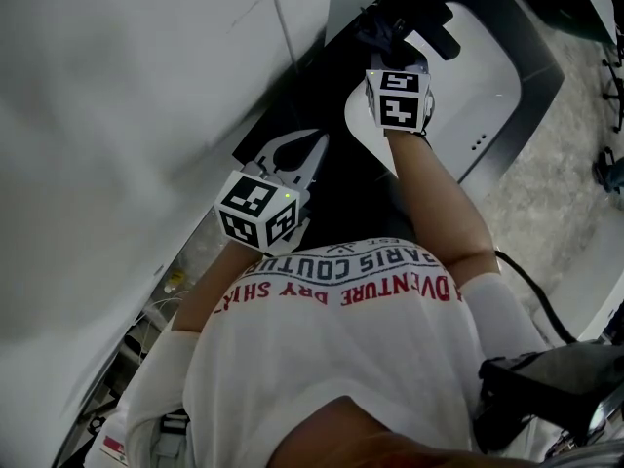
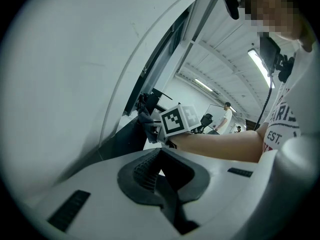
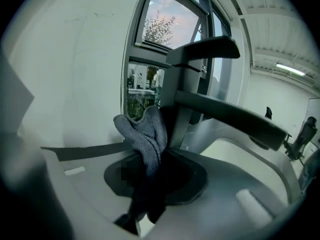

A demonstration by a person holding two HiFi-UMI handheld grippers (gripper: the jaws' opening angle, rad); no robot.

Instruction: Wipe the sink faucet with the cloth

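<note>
The right hand-held gripper (image 3: 150, 156) is clamped on a grey, coarse-knit cloth (image 3: 144, 134). The cloth's lower end is pinched between the jaws, and its free upper end stands up in a loose fold. That fold lies against the upright column of the dark, square-profiled sink faucet (image 3: 182, 91), on the column's window side, below the flat lever handle and level with the root of the long spout. Whether the fold presses on the column or only rests beside it cannot be told.

The white sink basin (image 3: 240, 159) lies under the spout, on the far side of the faucet from the cloth.

The left hand-held gripper (image 2: 160, 166) has its jaws brought together with nothing between them. It is held well apart from the faucet, over the dark bench (image 1: 341, 178) on the person's side.

Handling, as judged:
- **Cloth:** It looks light, soft and limp, so it will drape and bunch and will not hold a shape. The knit should grip the jaw pads well, but a shallow pinch could let it creep out under rubbing. A hold low on a gathered bunch, as here, leaves a padded fold free to do the wiping.
- **Faucet:** It looks rigid, fixed and smooth. The cloth should slide over it easily, so pressure must come from the gripper.
- **Lever handle:** It probably pivots. A stroke over it could push it and start the water.
</note>
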